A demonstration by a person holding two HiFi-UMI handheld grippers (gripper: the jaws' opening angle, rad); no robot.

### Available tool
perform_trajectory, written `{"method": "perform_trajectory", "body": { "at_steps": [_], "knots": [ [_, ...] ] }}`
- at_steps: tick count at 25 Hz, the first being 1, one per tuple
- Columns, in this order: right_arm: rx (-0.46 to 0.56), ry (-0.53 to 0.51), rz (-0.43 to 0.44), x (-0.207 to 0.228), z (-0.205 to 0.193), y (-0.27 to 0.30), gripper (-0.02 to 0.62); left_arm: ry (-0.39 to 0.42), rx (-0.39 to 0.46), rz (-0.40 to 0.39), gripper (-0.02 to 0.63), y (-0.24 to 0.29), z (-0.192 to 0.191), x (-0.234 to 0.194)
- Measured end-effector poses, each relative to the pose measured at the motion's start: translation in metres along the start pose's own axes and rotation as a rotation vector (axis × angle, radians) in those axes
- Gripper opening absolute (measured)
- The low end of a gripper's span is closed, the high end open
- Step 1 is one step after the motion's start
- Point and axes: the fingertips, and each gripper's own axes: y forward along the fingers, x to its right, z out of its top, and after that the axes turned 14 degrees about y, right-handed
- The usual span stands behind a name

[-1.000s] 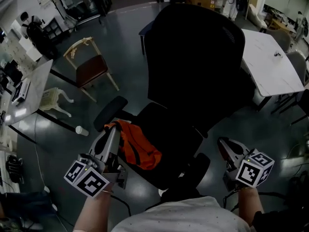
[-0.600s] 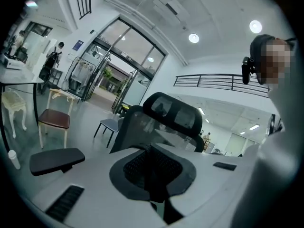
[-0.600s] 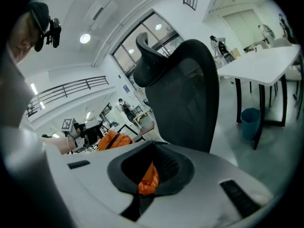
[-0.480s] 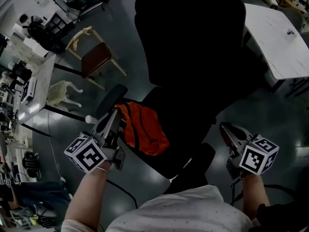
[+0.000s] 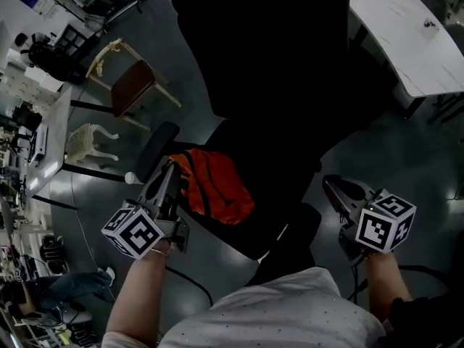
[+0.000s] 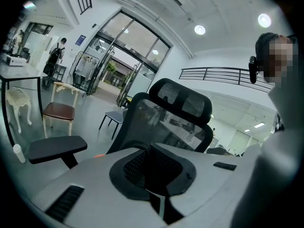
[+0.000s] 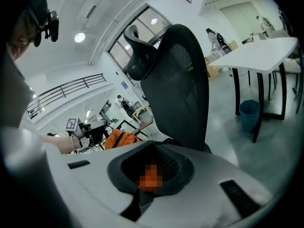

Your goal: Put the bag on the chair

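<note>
An orange bag (image 5: 216,187) lies on the left part of the black office chair's seat (image 5: 283,216), in front of the tall black backrest (image 5: 268,56). My left gripper (image 5: 171,167) points at the bag's left edge, just over the left armrest (image 5: 156,147). Its jaws are shut and nothing shows between them in the left gripper view (image 6: 154,148). My right gripper (image 5: 330,183) hangs to the right of the seat, apart from the bag, jaws together. In the right gripper view (image 7: 152,146) the bag (image 7: 118,139) shows beyond the jaws.
A wooden chair with a brown seat (image 5: 130,85) and a small white chair (image 5: 90,140) stand to the left, next to a desk (image 5: 43,143). A white table (image 5: 406,35) is at the back right, with a blue bin (image 7: 249,113) under it.
The head view has swung, so the chair sits higher and more to the left. The bag stays on the seat. Both grippers keep their places beside the chair.
</note>
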Motion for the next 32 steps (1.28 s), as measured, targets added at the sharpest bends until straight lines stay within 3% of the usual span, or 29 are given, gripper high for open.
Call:
{"method": "perform_trajectory", "body": {
  "at_steps": [9, 17, 32],
  "knots": [
    [-0.04, -0.022, -0.015, 0.005, -0.008, 0.0, 0.003, 0.013, -0.103, 0.012, 0.0, 0.004, -0.053, -0.005],
    [-0.064, -0.024, -0.025, 0.013, -0.015, -0.014, 0.003, -0.008, -0.162, 0.084, 0.0, 0.003, -0.089, -0.006],
    [-0.091, -0.012, -0.037, 0.014, -0.026, -0.002, 0.003, -0.013, -0.274, 0.255, 0.0, -0.019, -0.13, -0.07]
  ]
}}
